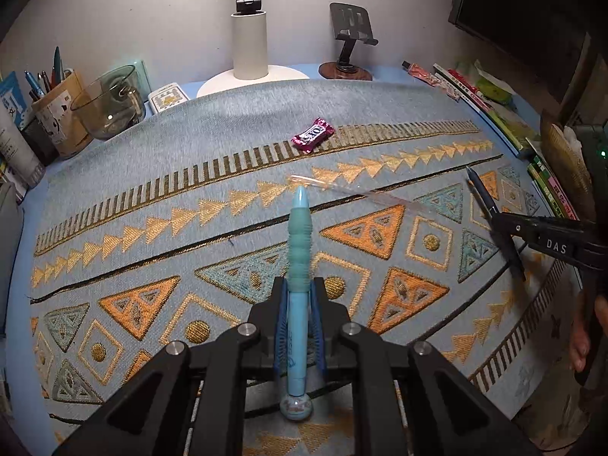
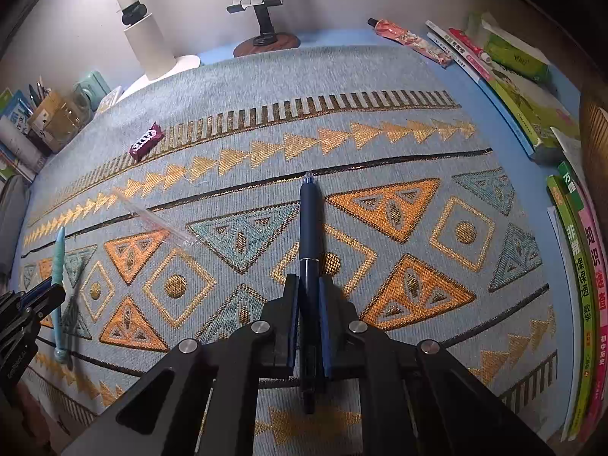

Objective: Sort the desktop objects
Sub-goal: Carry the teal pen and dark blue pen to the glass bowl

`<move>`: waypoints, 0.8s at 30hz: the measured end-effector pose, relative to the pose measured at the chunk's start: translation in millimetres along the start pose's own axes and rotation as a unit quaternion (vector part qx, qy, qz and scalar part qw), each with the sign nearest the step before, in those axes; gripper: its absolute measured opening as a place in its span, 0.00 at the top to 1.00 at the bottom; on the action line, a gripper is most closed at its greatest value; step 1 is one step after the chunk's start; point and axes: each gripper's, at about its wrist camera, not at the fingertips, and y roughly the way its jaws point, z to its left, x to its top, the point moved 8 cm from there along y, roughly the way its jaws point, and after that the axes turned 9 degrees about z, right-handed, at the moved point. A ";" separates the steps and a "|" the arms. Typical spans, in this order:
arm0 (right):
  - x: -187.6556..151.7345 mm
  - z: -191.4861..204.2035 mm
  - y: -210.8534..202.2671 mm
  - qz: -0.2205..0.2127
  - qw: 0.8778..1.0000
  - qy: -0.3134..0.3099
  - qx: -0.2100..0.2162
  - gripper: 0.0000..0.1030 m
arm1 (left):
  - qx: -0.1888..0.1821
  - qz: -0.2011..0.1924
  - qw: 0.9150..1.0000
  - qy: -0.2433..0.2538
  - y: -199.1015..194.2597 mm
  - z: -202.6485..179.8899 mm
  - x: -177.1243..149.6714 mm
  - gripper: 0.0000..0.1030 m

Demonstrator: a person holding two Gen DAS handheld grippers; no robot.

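Observation:
My left gripper [image 1: 300,285] is shut on a light blue pen [image 1: 300,243] with a ribbed teal grip, whose tip points away over the patterned mat [image 1: 182,140]. My right gripper [image 2: 307,281] is shut on a dark blue pen [image 2: 308,220] that runs forward between its pads. In the left wrist view the right gripper [image 1: 503,224] shows at the right edge with the dark pen [image 1: 479,192]. In the right wrist view the left gripper [image 2: 49,288] and the light pen [image 2: 59,254] show at the left. A pink candy wrapper [image 1: 312,135] and a clear ruler [image 1: 361,192] lie on the mat.
A pen cup [image 1: 60,114], a glass mug [image 1: 110,102] and a white lamp [image 1: 249,38] stand at the back left. A phone stand [image 1: 349,38] is at the back. Books [image 2: 513,91] and more books [image 2: 581,285] line the right edge. A hand [image 1: 585,326] is at right.

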 end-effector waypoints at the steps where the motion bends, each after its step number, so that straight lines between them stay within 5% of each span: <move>1: -1.0 -2.1 -4.2 -0.002 1.000 -0.001 0.008 0.90 | 0.000 -0.003 1.000 0.004 -2.1 -6.9 3.8 0.91; 12: -19.8 -15.3 -69.3 -0.017 0.995 -0.016 0.093 0.90 | -0.021 -0.040 0.997 0.056 -36.2 -110.0 47.5 0.91; 24: -12.9 -81.6 -192.2 -0.131 0.983 -0.009 0.127 0.90 | -0.068 -0.116 0.980 0.148 -92.3 -260.8 118.3 0.91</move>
